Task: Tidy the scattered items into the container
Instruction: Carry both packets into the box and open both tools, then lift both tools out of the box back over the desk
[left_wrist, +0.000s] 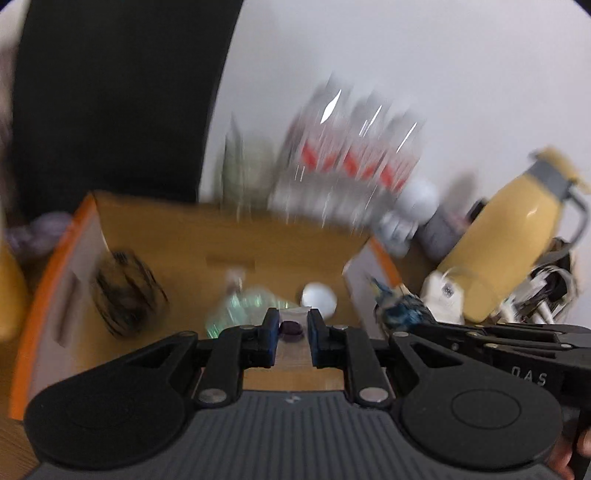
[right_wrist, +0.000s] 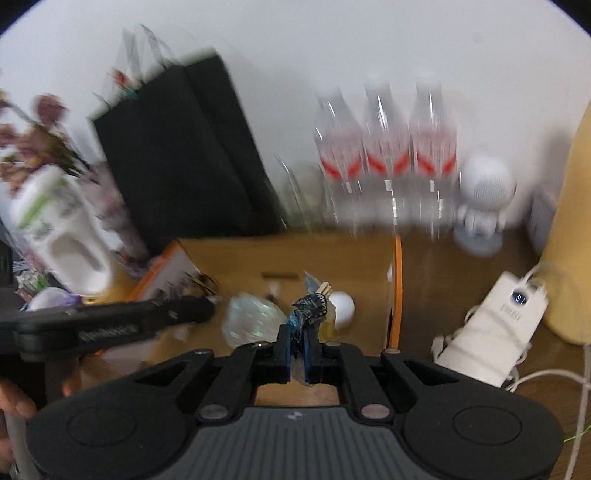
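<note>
Wrapper (right_wrist: 308, 314), blue and crinkled, is pinched in the right gripper (right_wrist: 298, 350) above the cardboard box (right_wrist: 332, 254). Beside it the left gripper (left_wrist: 291, 332) nips a clear packet (left_wrist: 293, 326) with a dark bead. Beyond the fingertips a white ball (left_wrist: 318, 298) and a shiny wad (right_wrist: 251, 319) lie on the box floor. Best to let go only once well inside the walls.
</note>
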